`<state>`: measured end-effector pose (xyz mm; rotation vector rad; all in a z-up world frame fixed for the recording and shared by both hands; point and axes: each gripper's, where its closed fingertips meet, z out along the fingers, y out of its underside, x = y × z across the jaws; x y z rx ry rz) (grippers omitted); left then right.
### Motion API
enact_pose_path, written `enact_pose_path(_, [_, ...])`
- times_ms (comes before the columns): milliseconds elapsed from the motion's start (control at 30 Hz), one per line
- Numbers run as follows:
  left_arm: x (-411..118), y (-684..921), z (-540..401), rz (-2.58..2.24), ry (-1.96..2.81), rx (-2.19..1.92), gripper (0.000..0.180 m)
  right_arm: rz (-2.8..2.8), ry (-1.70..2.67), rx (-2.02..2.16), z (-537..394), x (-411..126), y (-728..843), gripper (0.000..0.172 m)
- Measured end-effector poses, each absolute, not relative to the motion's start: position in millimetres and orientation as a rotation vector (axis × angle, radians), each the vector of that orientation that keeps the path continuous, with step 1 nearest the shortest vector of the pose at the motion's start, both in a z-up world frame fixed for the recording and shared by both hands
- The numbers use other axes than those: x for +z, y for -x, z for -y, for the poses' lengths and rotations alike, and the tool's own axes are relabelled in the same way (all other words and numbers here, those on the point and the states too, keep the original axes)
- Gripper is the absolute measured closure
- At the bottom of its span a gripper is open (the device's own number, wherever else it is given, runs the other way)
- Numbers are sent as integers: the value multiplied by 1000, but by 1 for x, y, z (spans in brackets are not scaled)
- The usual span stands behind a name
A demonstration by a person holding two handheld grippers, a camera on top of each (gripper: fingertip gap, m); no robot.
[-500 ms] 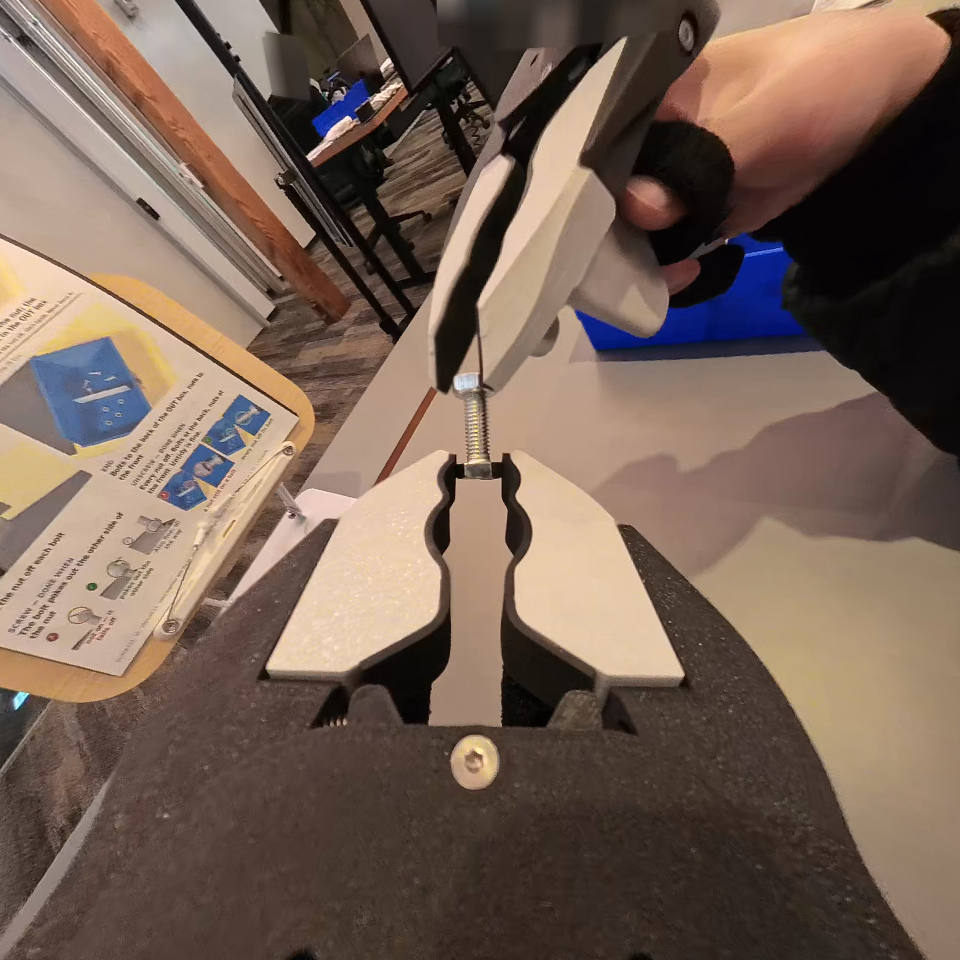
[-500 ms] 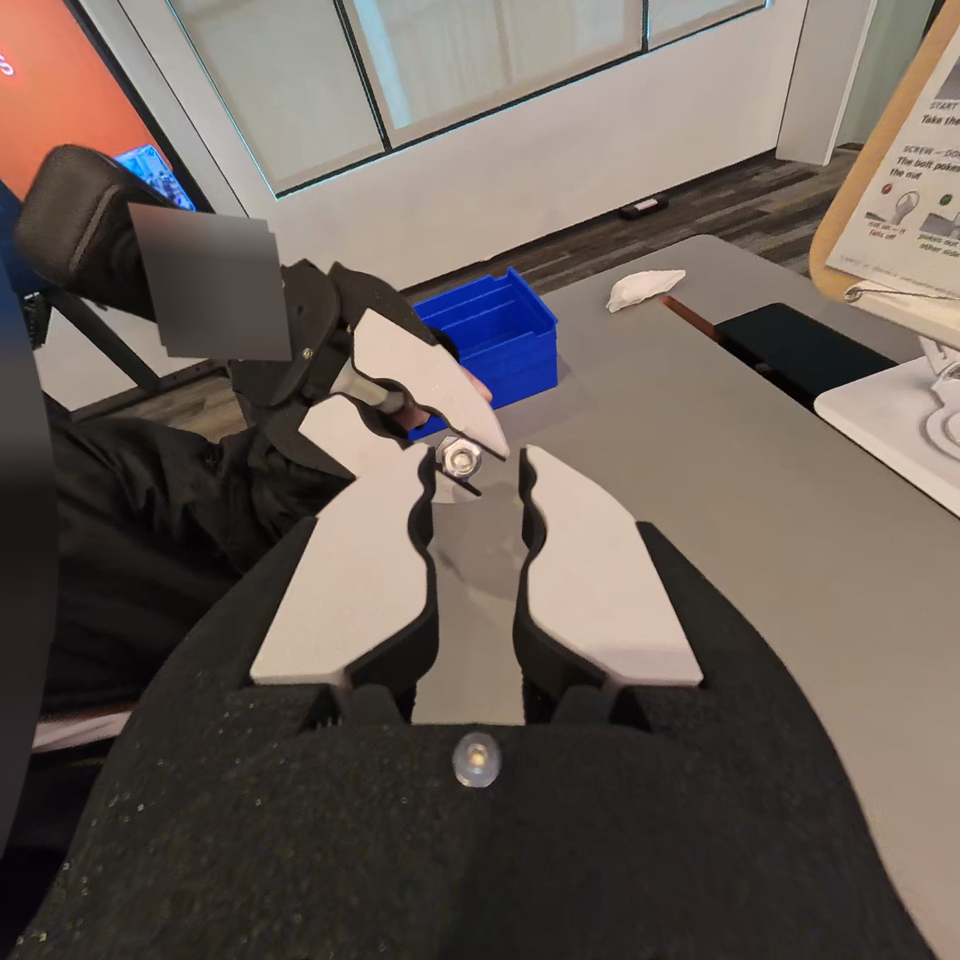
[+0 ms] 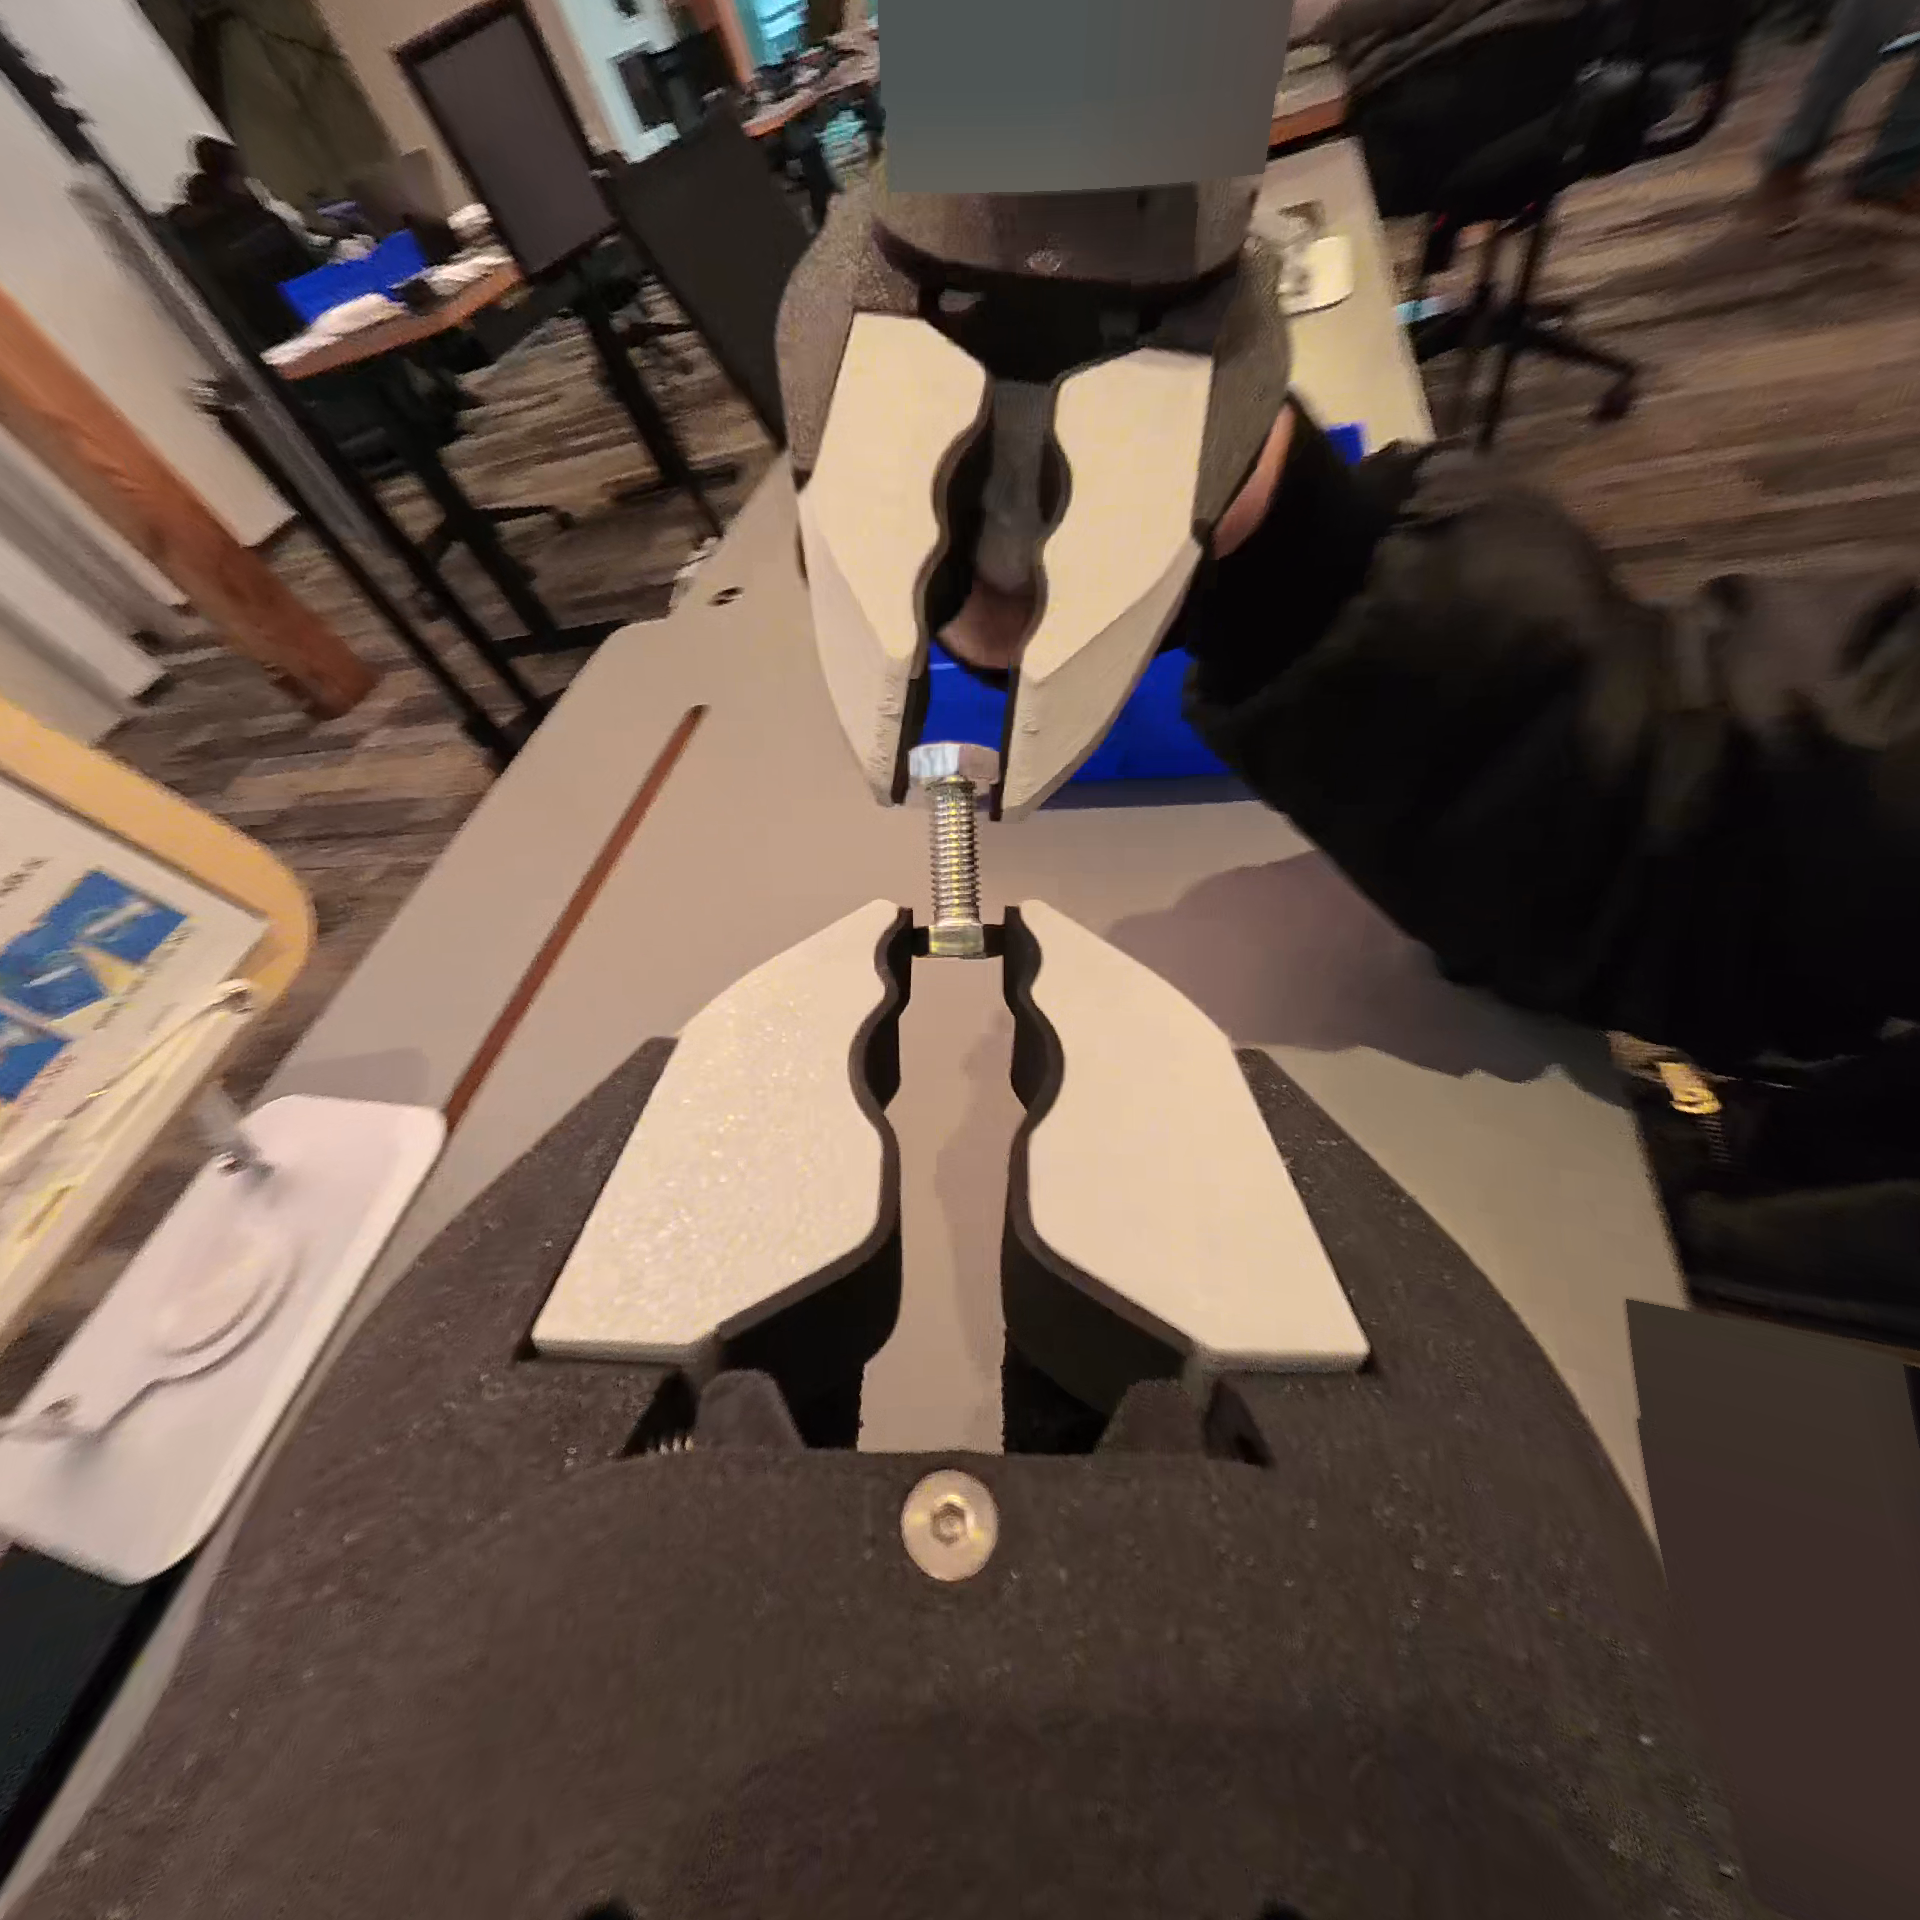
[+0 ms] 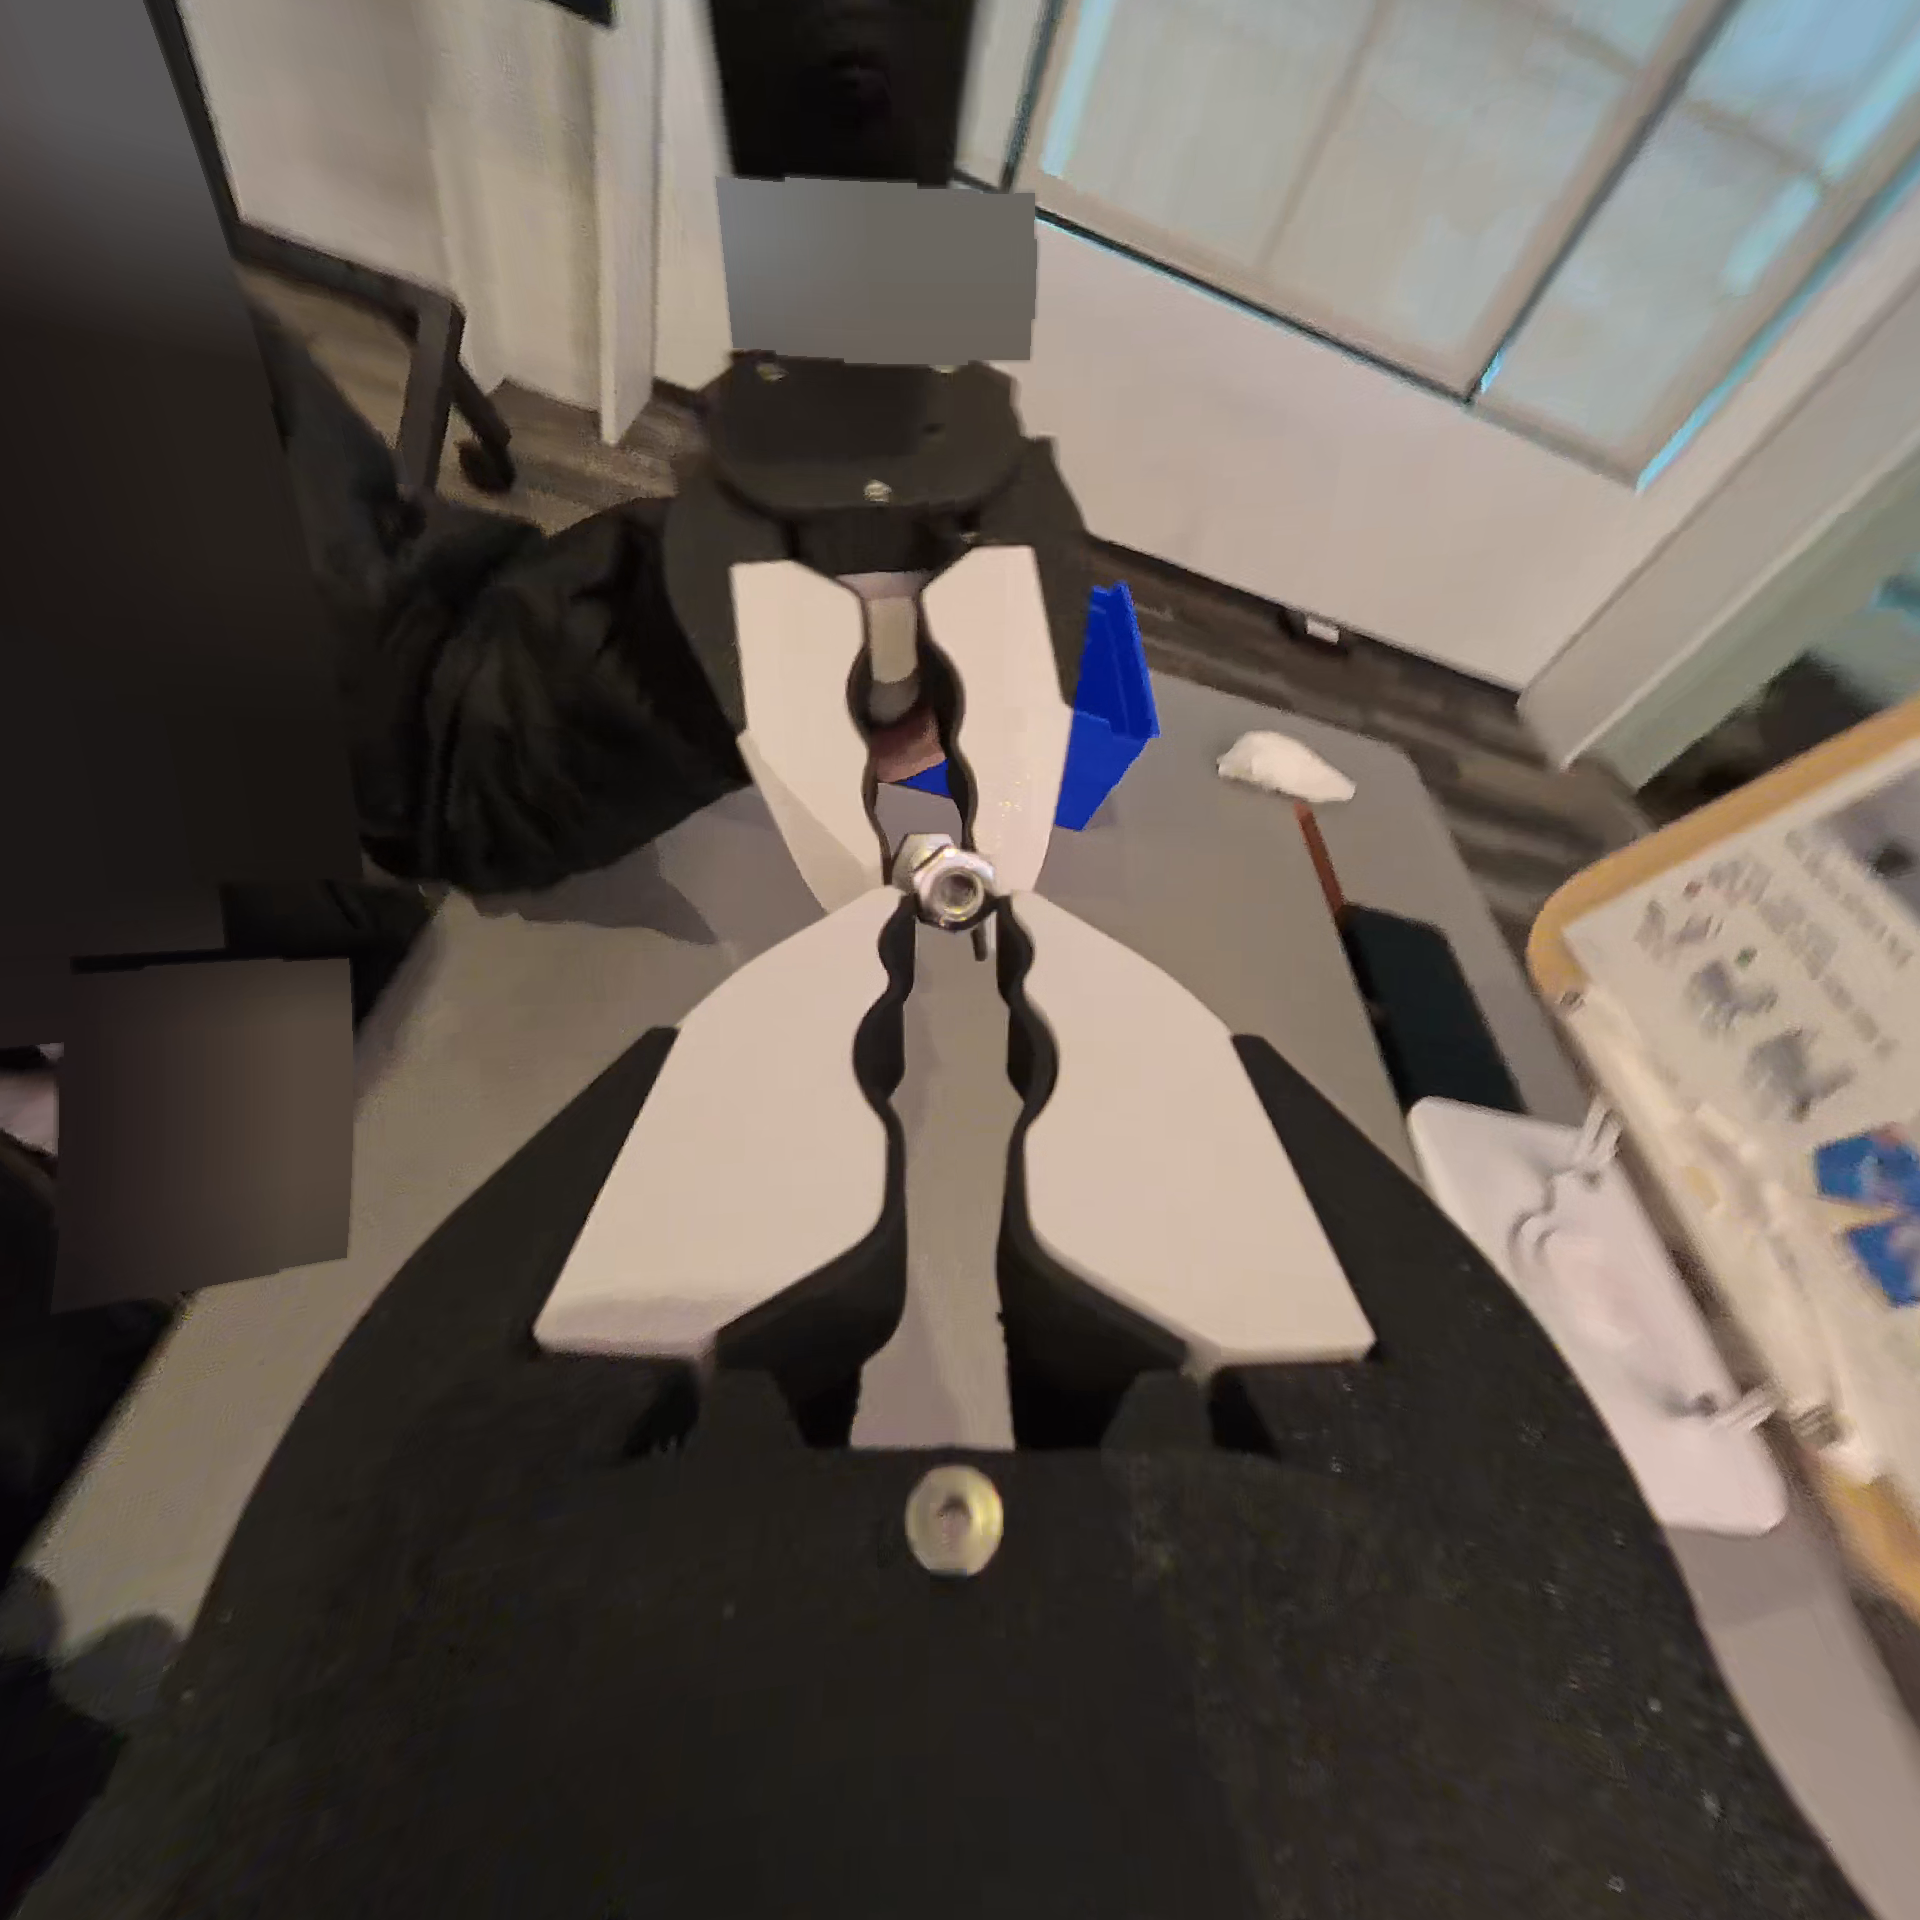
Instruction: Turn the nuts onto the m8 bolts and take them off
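Left gripper [image 3: 958,935]: clamped on bolt [image 3: 954,862] head, above grey table [image 3: 665,831]. Right gripper [image 4: 951,909]: clamped on nut [image 3: 948,767] at bolt's threaded far end. Blue bin [image 4: 1107,717]: behind.

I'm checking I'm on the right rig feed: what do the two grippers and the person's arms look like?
Both grippers, left gripper and right gripper, match: a rough black body with one silver screw in the middle, and two broad pale grey fingers lined with wavy black pads. No cables show. The person wears a black sleeve, with black fabric over the hand.
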<state>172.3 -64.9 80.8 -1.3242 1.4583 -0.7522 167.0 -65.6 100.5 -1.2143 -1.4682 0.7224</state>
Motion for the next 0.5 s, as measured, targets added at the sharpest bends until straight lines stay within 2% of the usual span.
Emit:
enact_pose_path(233, [80,-173,70,-1471,1344,-842,164,1494,1112,667,69,100,-169,155])
enact_pose_path(333, [81,-170,56,-1419,1354,-742,164,1380,1215,804,62,109,-170,137])
enact_pose_path(500, [84,-165,35,-1350,1335,-500,164,1045,1564,1194,41,114,-173,144])
